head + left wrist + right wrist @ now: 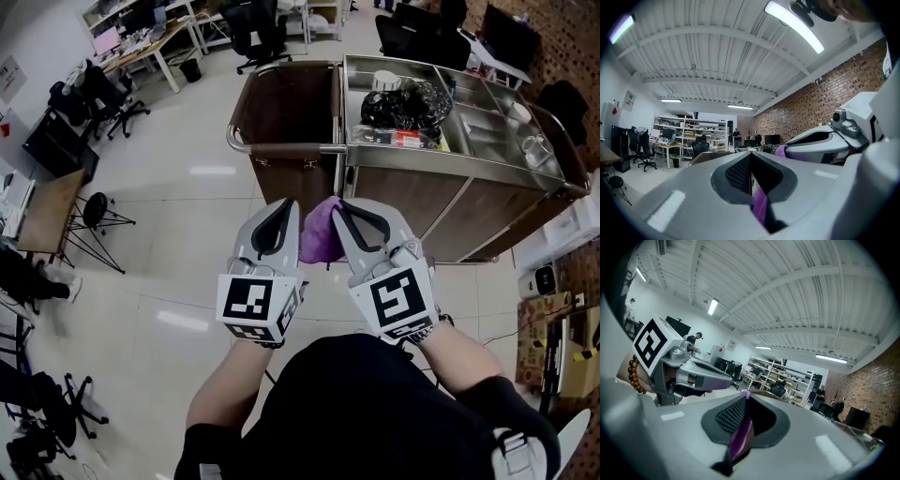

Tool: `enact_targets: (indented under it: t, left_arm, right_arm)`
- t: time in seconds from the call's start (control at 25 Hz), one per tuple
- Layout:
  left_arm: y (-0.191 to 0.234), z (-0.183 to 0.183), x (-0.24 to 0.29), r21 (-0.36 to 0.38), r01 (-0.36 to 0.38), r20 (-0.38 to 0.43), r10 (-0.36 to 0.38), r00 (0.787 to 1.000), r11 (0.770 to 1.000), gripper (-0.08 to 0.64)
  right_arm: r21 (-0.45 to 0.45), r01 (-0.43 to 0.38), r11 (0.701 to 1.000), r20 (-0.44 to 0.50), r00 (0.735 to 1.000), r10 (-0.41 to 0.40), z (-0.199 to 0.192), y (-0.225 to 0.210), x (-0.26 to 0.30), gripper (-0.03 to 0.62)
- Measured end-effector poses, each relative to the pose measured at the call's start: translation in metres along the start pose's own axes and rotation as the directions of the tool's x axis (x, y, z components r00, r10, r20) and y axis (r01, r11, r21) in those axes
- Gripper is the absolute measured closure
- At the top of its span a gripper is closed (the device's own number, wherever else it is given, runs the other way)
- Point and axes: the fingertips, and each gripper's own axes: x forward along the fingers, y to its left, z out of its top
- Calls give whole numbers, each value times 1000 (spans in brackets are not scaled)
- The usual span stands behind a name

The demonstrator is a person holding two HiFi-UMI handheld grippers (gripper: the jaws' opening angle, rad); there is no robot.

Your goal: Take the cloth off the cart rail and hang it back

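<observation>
A purple cloth (322, 232) hangs bunched between my two grippers, in the air a little in front of the cart. My left gripper (289, 208) is shut on one edge of it; a purple strip (760, 206) shows pinched between its jaws. My right gripper (339, 208) is shut on the other edge, with purple cloth (740, 437) squeezed between its dark pads. The two grippers stand close side by side, both pointing roughly level toward the cart. The cart rail (281, 147) runs along the cart's near edge, bare, just beyond the cloth.
The housekeeping cart (487, 202) has a brown bag bin (286, 108) on its left and a steel top tray (469, 131) holding a black bag (403, 103) and small items. Office chairs (253, 33) and desks (141, 47) stand beyond. A stool (94, 211) stands at left.
</observation>
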Motion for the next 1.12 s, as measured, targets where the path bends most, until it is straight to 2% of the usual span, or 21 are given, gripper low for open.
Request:
enact_targets:
  t: [0.16, 0.28, 0.4, 0.52, 0.64, 0.72, 0.76, 0.88, 1.12]
  left_arm:
    - [3, 1, -4, -8, 22, 0, -22, 1000, 1000, 561]
    - [12, 1, -13, -16, 44, 4, -44, 999, 999, 561]
    - [16, 3, -15, -31, 72, 10, -72, 997, 997, 563]
    - [13, 4, -7, -45, 94, 19, -93, 995, 995, 562]
    - [5, 2, 7, -59, 121, 18, -120, 993, 991, 563]
    - [2, 3, 9, -64, 145, 19, -144, 989, 987, 561]
    - [1, 3, 10, -66, 158, 19, -157, 987, 985, 563]
    - [-19, 1, 23, -65, 189, 14, -189, 982, 980, 562]
    - [-67, 3, 47, -53, 259, 12, -259, 966, 964, 563]
  right_arm:
    - [69, 32, 997, -50, 998, -29, 1, 6, -2, 571]
    - [64, 59, 996, -52, 997, -56, 7, 15, 2, 571]
    - [1, 76, 997, -24, 997, -76, 13, 16, 6, 571]
    - [46, 98, 994, -70, 993, -95, 4, 10, 3, 571]
    - [18, 119, 993, -67, 991, -117, 0, -5, -1, 571]
    - [77, 157, 985, -115, 982, -148, -2, -7, -6, 571]
    - [77, 171, 982, -120, 980, -161, -1, -9, -8, 571]
    - [-3, 189, 982, -69, 980, -189, -3, -31, -20, 571]
    - [7, 267, 964, -74, 961, -265, -13, -68, -61, 571]
